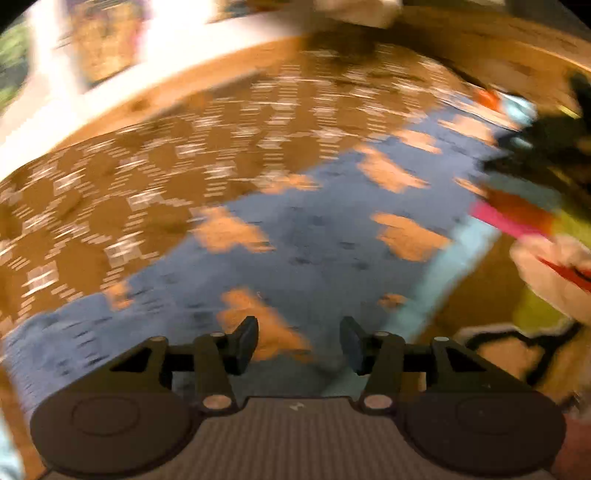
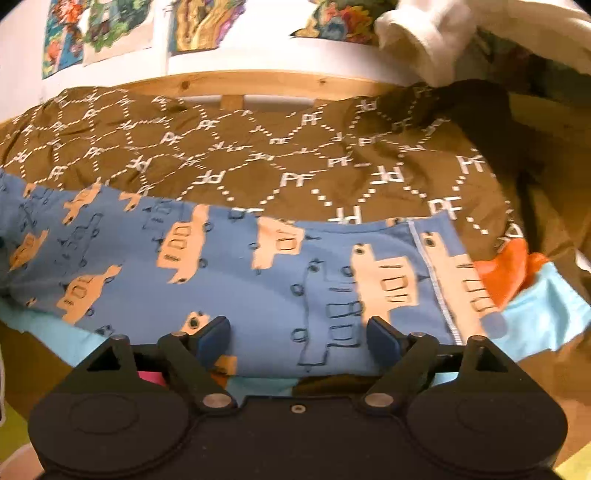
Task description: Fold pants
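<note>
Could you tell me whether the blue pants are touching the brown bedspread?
Touching. The right wrist view shows the blue pants lying flat on the brown bedspread, their upper edge overlapping its pattern with no gap.

The pants lie spread flat across a patterned bedspread, their length running from left to right in the right wrist view; the bedspread reaches on behind them to a wooden bed rail, and a wall hung with pictures rises beyond that; a light cloth lies under the pants' near edge and shows past their right end; a bright scrap sits at that right end, touching the pants; a pale bundle rests at the far right, behind the bedspread.
</note>
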